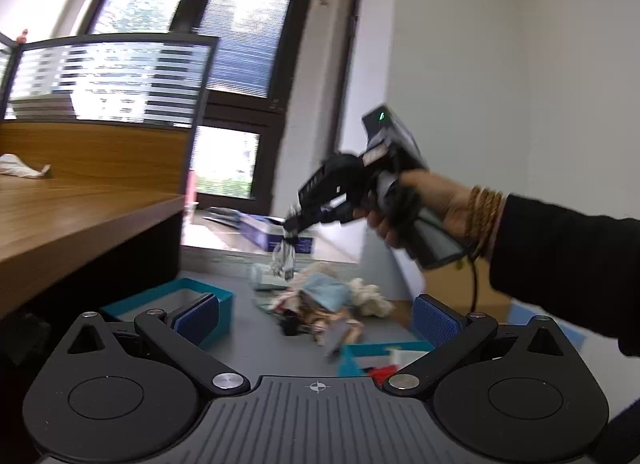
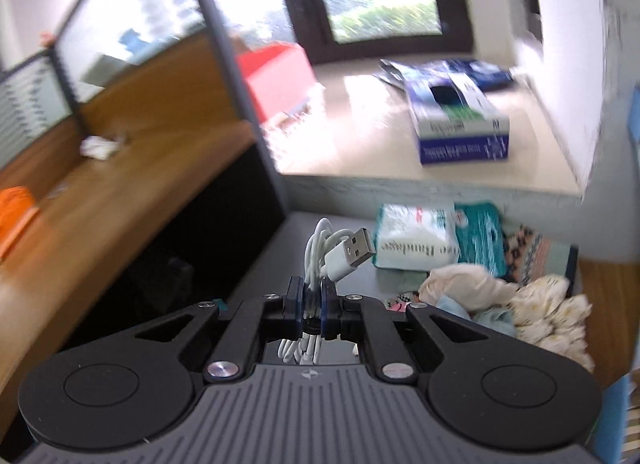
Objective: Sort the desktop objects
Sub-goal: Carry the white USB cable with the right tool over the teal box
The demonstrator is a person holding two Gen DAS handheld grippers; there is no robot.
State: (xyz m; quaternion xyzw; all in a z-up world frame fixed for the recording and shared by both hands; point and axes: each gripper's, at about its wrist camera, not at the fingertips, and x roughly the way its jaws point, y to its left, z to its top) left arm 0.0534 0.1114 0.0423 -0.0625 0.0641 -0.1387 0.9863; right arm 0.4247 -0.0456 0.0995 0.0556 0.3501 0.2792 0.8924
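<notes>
My right gripper [image 2: 311, 306] is clenching a coiled white USB cable [image 2: 320, 252], coil upright, its metal plug [image 2: 360, 250] pointing to the frame's upper right; my left gripper [image 1: 316, 314] is hanging released.

Daylight floods through the windows [image 1: 236, 24], blowing out the sill [image 2: 360, 112]; motion blur smears everything, fisheye edges curve darkly.

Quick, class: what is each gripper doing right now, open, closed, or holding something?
Left gripper: open, blue-padded fingers spread wide, holding nothing.
Right gripper: closed on the coiled white USB cable, held in the air.
</notes>
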